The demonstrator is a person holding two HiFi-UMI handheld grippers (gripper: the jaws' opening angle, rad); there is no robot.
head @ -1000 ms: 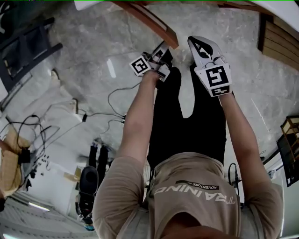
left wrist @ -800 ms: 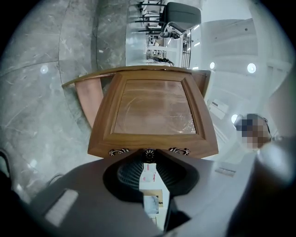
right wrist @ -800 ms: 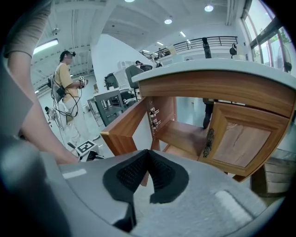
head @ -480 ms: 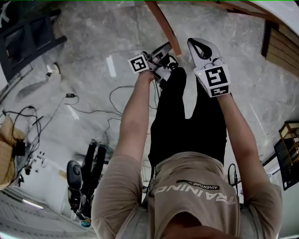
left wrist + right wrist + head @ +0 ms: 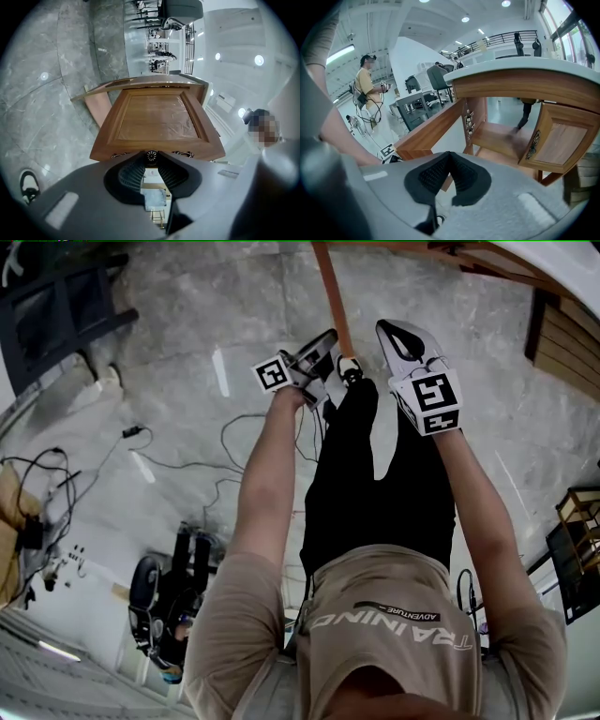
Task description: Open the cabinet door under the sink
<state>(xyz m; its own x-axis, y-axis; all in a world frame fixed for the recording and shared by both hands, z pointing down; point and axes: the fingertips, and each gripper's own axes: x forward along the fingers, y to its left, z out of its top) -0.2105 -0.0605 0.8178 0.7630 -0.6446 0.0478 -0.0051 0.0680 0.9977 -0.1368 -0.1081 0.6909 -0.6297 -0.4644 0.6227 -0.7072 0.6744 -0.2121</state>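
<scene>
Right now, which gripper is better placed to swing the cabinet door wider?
Left. The left gripper has its fingers on the knob of the cabinet door, which stands ajar. The right gripper is shut on nothing, clear of the door.

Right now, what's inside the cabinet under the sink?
A wooden shelf and hinges on the inner side wall show. The other door, only partly open, covers the right part, so that stays unseen.

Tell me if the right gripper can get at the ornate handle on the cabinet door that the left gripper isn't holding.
Probably yes. The right gripper faces the handle with nothing between them and holds nothing; its jaws are together, so they must open first.
</scene>
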